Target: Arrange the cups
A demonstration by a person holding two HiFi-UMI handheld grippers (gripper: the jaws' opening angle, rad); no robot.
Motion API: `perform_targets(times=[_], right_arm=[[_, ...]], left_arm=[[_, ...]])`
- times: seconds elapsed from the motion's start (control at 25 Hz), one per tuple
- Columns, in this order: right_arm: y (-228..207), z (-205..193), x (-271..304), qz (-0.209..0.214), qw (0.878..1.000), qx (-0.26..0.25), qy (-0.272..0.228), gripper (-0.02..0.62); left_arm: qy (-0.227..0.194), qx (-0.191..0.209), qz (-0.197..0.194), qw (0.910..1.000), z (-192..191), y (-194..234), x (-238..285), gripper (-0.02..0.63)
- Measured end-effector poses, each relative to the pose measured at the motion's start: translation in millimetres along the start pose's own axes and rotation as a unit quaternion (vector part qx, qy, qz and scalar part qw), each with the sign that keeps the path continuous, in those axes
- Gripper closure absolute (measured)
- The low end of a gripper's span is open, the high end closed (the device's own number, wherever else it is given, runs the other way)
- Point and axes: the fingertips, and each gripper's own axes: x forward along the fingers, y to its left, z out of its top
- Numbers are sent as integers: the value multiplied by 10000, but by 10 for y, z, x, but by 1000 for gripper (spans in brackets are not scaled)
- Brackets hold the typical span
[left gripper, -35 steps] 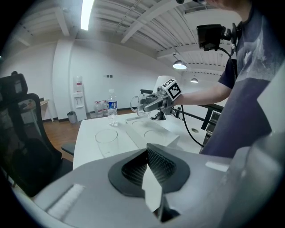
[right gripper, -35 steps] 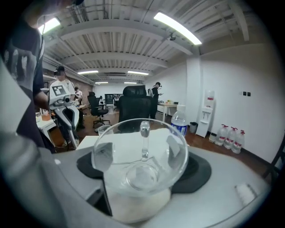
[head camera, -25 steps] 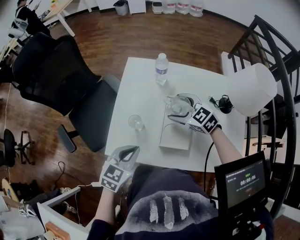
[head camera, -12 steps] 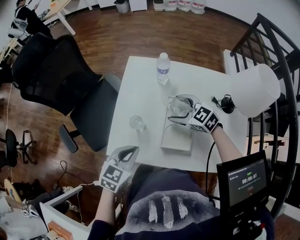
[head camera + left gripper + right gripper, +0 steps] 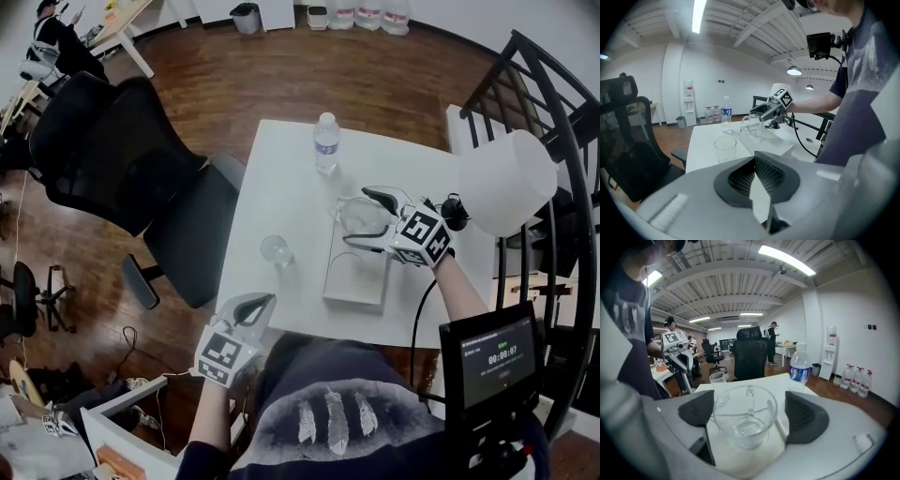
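A clear glass mug (image 5: 356, 214) (image 5: 746, 420) with a handle stands on the far end of a flat white box (image 5: 354, 278) on the white table (image 5: 281, 183). My right gripper (image 5: 359, 219) (image 5: 747, 414) straddles the mug, its jaws opening, with a gap showing beside the right pad. A small plain glass (image 5: 276, 249) (image 5: 725, 148) (image 5: 717, 377) stands on the table left of the box. At the table's near edge, off to the left, my left gripper (image 5: 262, 300) (image 5: 755, 171) is shut and holds nothing.
A water bottle (image 5: 325, 142) (image 5: 800, 370) stands at the table's far side. A white lamp shade (image 5: 502, 183) and a black cable (image 5: 450, 208) are at the right. A black office chair (image 5: 122, 159) stands to the left of the table.
The right gripper's jaws have spread wider around the mug and the hand has shifted slightly right. The mug stays on the box. The left gripper has not moved.
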Motion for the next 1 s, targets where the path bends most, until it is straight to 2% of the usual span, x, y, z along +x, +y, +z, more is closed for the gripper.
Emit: perform_targets(times=[0.32, 0.48, 0.68, 0.84, 1.0], right_arm=[[107, 980, -722, -222, 9915, -594, -1135, 126], [235, 1280, -1170, -366, 9847, -616, -1587, 126], [317, 1233, -1563, -693, 9812, -587, -1701, 126], [407, 1162, -1770, -797, 9808, -420, -1730, 126], [458, 891, -1986, -967, 9822, -226, -1596, 127]], left_arm=[[-16, 154, -158, 9998, 58, -58, 110, 591], [-47, 276, -276, 9992, 177, -150, 136, 591], [-93, 422, -462, 9980, 233, -229, 240, 591], [-69, 448, -438, 9980, 307, -303, 214, 591], [-35, 529, -615, 9967, 287, -448, 266, 591]])
